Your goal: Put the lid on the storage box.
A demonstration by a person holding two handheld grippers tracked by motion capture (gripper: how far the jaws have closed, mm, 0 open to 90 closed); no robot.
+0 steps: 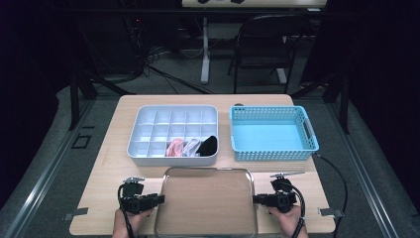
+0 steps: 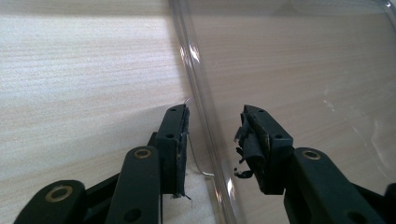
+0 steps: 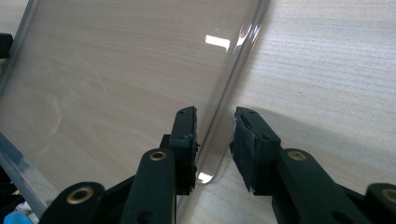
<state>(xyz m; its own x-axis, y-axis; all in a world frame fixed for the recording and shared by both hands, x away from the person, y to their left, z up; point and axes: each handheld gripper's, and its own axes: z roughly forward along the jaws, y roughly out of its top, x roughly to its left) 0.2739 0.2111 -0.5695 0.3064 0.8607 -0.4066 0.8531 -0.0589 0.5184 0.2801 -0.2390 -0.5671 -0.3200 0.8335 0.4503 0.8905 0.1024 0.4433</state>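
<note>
A clear plastic tray (image 1: 208,170) lies at the front middle of the wooden table (image 1: 109,168). My left gripper (image 1: 159,199) points at the tray's left edge. In the left gripper view its jaws (image 2: 215,126) stand apart on either side of the tray's rim (image 2: 194,70), and the pads do not press on it. My right gripper (image 1: 256,199) points at the tray's right edge. In the right gripper view the rim (image 3: 243,51) runs between the jaws (image 3: 215,119), which stand close to it with a small gap left.
Behind the tray stands a white divided organizer (image 1: 148,124) with pink (image 1: 174,147), white (image 1: 192,146) and black (image 1: 209,145) cloth pieces in its front compartments. A blue basket (image 1: 307,130) stands to its right. A folding chair (image 1: 262,44) is beyond the table.
</note>
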